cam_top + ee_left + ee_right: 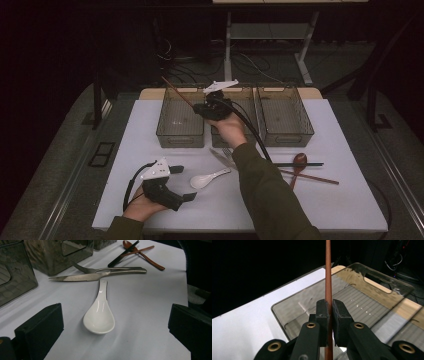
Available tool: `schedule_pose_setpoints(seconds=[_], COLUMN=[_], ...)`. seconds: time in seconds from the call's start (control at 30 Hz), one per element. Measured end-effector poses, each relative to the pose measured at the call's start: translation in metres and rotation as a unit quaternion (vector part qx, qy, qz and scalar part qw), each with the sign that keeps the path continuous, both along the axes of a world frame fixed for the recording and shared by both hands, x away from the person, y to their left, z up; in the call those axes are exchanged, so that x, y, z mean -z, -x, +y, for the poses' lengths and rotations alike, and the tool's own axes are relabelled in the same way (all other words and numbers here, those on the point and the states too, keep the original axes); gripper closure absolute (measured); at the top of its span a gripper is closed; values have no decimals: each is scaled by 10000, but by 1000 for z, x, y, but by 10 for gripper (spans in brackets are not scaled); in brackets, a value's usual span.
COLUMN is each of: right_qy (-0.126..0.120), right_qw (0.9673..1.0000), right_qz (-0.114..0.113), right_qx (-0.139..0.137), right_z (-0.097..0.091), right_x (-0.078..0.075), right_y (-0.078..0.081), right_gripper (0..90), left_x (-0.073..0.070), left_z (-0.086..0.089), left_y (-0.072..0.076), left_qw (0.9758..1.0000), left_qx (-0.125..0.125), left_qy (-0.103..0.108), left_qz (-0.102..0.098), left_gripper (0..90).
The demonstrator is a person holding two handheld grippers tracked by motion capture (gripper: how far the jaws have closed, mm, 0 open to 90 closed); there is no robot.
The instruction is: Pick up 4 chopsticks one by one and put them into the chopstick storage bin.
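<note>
My right gripper (196, 106) hangs over the left smoky bin (180, 118), shut on a brown chopstick (176, 91) that sticks out up and to the left. In the right gripper view the chopstick (328, 272) runs straight up between the pads (322, 312), above the bin (367, 302). My left gripper (183, 183) rests low at the front left of the table, open, pointing right at a white ceramic spoon (208, 178). In the left gripper view that spoon (99, 313) lies on the table ahead of the wide-open jaws, untouched.
Two more smoky bins (286, 117) stand in the row at the back. A knife (82, 277) and fork (110, 270) lie behind the white spoon. A wooden spoon (298, 165), a black chopstick (299, 164) and another brown chopstick (310, 177) lie at the right.
</note>
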State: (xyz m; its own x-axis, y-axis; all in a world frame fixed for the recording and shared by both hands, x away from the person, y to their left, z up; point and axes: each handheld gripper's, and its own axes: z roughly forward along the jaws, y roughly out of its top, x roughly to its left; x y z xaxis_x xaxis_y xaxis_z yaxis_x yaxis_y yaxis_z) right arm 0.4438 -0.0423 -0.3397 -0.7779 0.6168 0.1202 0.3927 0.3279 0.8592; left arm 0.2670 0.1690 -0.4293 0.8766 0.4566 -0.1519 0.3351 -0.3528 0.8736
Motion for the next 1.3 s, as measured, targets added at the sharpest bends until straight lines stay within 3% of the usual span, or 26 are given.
schedule_pose_setpoints(seconds=[0.1, 0.6, 1.0, 1.07, 1.1, 1.3], right_qy=[100, 148, 334, 372, 455, 446], right_qw=[9999, 9997, 9984, 9981, 9979, 9978], right_qz=[0, 184, 426, 479, 396, 426], right_qx=[-14, 90, 137, 123, 222, 231], right_z=[11, 50, 58, 59, 59, 53], right_x=[4, 25, 42, 43, 43, 36], right_y=[-6, -26, -34, -34, -34, -31], right_gripper=[841, 840, 833, 809, 685, 593], left_x=[-1, -2, -2, -2, -2, -2], left_z=[1, 1, 1, 1, 1, 0], left_y=[0, 1, 1, 1, 1, 0], left_qw=[10000, 10000, 10000, 10000, 10000, 10000], left_qx=[5, 13, 31, 28, 24, 29], left_qy=[38, 80, 85, 94, 95, 72], left_qz=[-8, 7, -1, 6, 12, 6], left_gripper=[0, 0, 0, 0, 0, 0])
